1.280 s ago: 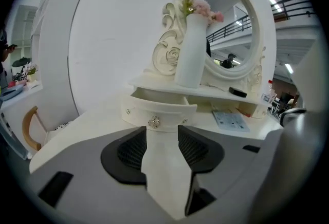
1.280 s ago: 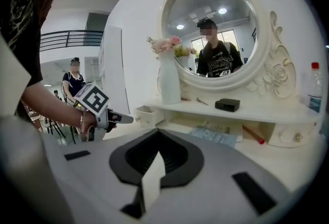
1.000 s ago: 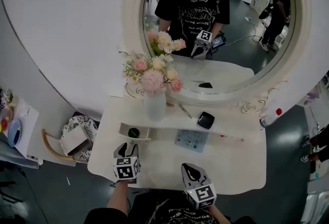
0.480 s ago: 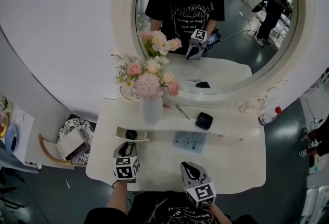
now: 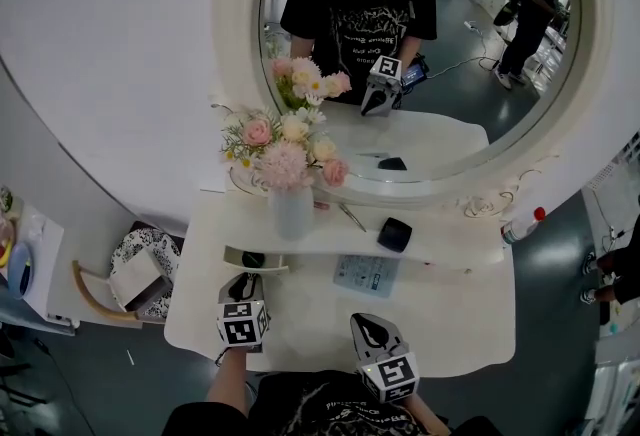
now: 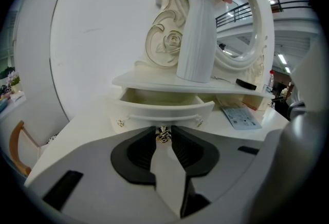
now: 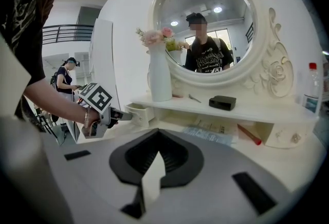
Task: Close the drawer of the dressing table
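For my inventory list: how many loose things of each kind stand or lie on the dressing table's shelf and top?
Vase with flowers: 1
Black case: 1
Thin metal tool: 1
Small reddish thing beside the vase: 1
Bottle with red cap: 1
Printed sheet: 1
Red pen: 1
Total: 7

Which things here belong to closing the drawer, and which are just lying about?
Job in hand: the open drawer; its knob, between the closing jaws of the left gripper.
Lying about: vase of flowers, black box, leaflet, red pen, bottle.
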